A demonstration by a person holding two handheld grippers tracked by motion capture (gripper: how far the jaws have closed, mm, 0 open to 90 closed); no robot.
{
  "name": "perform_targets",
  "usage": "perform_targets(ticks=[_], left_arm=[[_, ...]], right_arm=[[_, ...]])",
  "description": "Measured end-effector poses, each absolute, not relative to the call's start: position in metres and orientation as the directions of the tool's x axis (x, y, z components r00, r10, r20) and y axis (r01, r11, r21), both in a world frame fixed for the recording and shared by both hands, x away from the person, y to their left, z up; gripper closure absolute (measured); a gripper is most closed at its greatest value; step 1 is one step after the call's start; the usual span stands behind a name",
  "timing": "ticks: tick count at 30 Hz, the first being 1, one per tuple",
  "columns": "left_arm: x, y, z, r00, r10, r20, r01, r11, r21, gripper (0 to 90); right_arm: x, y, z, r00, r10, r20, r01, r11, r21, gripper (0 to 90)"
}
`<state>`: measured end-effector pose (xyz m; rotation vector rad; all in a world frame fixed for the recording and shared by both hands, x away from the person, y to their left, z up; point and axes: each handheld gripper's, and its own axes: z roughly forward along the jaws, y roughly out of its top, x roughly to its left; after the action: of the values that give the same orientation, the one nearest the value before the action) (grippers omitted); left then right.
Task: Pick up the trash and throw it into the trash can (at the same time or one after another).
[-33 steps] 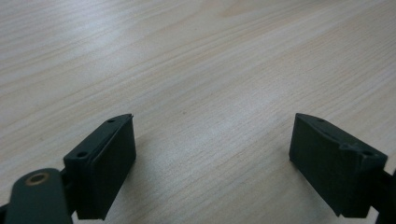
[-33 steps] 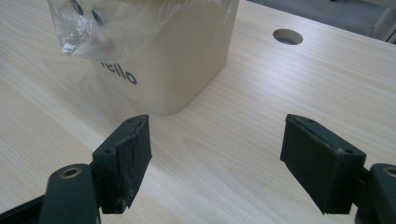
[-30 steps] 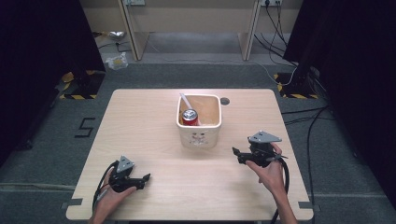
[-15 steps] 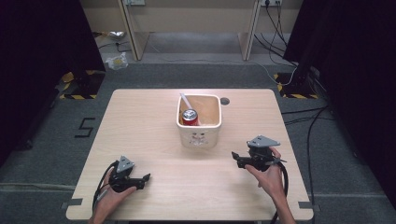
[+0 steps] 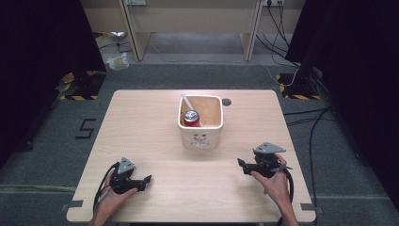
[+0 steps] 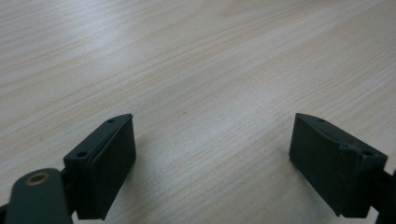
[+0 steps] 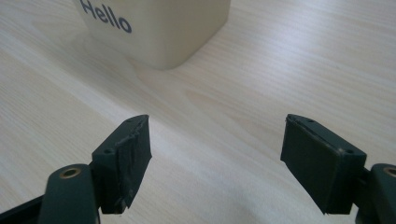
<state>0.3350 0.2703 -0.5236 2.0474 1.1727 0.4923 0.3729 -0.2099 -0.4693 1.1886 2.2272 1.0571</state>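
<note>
High view: the cream bin is seen at the table's centre, with a red can and a white utensil inside. The right gripper rests at the bin's 4 o'clock, jaws spread and empty; the left gripper, at 7 o'clock, is likewise spread over bare wood. The can is judged light, stiff, smooth, dentable; its upper sidewall is best gripped. Its lower body is hidden by the wall, and the utensil's kind cannot be made out.
</note>
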Motion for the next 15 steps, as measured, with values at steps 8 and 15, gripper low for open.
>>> perform_targets(ticks=[8, 15], left_arm=[[0.335, 0.27, -0.524, 0.515, 0.857, -0.023, 0.584, -0.331, 0.741, 13.7], [0.335, 0.27, -0.524, 0.514, 0.858, -0.022, 0.585, -0.331, 0.741, 13.7]], right_arm=[[0.365, -0.22, -0.479, -0.54, 0.842, 0.018, 0.55, 0.336, 0.765, 24.4], [0.36, -0.224, -0.483, -0.535, 0.845, 0.025, 0.557, 0.33, 0.762, 24.3]])
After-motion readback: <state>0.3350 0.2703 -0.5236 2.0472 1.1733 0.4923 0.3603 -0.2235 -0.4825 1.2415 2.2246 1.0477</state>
